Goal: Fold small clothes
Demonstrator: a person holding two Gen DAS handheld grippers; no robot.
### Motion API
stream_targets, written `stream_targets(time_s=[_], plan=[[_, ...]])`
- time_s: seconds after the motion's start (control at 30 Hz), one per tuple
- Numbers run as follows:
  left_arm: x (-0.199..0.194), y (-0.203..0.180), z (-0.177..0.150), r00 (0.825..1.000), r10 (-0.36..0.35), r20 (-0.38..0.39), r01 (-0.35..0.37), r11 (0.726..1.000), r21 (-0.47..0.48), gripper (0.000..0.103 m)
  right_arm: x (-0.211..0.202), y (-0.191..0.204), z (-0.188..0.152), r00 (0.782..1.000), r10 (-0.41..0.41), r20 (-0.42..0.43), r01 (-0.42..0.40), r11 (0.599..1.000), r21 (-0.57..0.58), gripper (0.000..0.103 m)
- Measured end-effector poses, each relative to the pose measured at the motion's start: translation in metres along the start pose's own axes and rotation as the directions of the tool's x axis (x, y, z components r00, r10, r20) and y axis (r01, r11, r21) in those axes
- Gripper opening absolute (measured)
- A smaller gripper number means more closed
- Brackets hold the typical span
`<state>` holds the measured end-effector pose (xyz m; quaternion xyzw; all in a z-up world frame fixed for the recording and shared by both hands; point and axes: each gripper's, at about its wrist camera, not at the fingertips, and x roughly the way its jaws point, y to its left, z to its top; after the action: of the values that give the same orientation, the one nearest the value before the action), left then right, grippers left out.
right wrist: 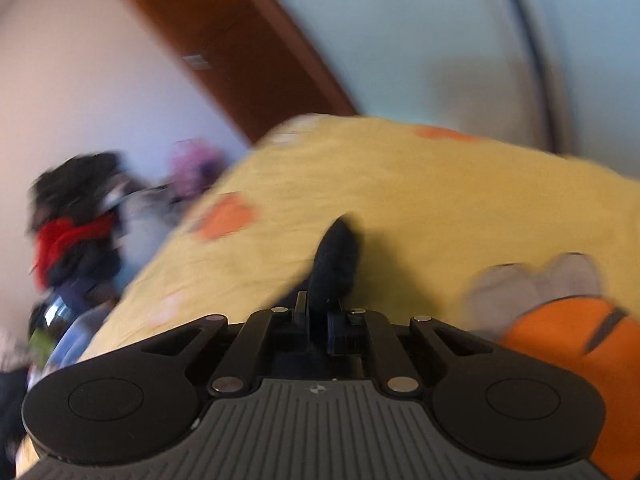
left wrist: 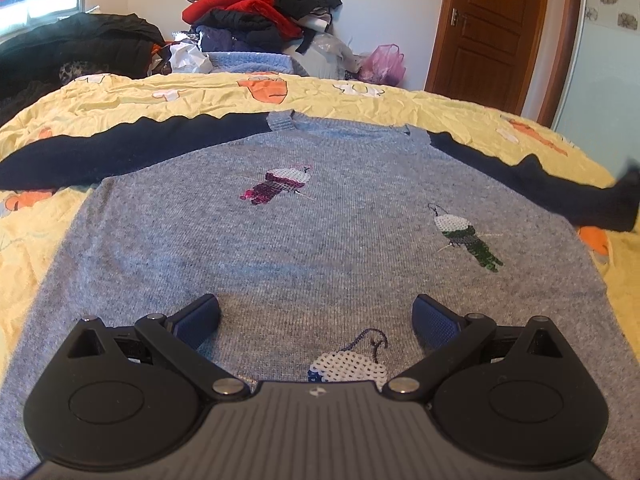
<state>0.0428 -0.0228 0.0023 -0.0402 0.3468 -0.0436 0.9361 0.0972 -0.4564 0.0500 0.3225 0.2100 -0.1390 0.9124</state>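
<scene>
The grey knitted sweater with dark navy sleeves (left wrist: pixel 304 232) lies flat on the yellow bedsheet (left wrist: pixel 120 112). The right gripper (right wrist: pixel 318 314) is clamped on the sleeve's dark cuff (right wrist: pixel 336 264); carry it across the body without dragging. The left gripper (left wrist: pixel 316 312), jaws apart, hovers over the hem.

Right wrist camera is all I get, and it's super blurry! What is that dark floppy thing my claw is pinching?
Observer: It's the end of a navy sleeve. The sleeve belongs to a grey sweater spread flat on the yellow bedsheet.
Operator: What's my other claw doing?
Observer: The left gripper is open over the lower part of the sweater, with nothing between its fingers.
Operator: Is the other sleeve folded yet?
Observer: No. The other sleeve lies stretched straight out to the side on the sheet.
</scene>
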Motion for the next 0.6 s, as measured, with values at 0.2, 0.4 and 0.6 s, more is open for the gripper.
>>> stream_targets(time_s=[0.2,0.4,0.6], plan=[[-0.001,0.004,0.000,1.000,-0.020,0.009,0.020,1.000,-0.021,0.103,-0.012,0.137,-0.074,0.951,0.268,-0.153,-0.300,0.919,-0.255,0.017],[-0.003,0.009,-0.001,0.999,-0.042,0.015,0.043,0.999,-0.034,0.103,0.020,0.208,-0.163,0.906,0.260,-0.335,-0.369,0.873,-0.320,0.018],[-0.005,0.012,0.000,0.998,-0.063,0.016,0.063,0.997,-0.035,0.103,0.001,0.200,-0.189,0.884,0.275,-0.378,-0.404,0.857,-0.319,0.055]])
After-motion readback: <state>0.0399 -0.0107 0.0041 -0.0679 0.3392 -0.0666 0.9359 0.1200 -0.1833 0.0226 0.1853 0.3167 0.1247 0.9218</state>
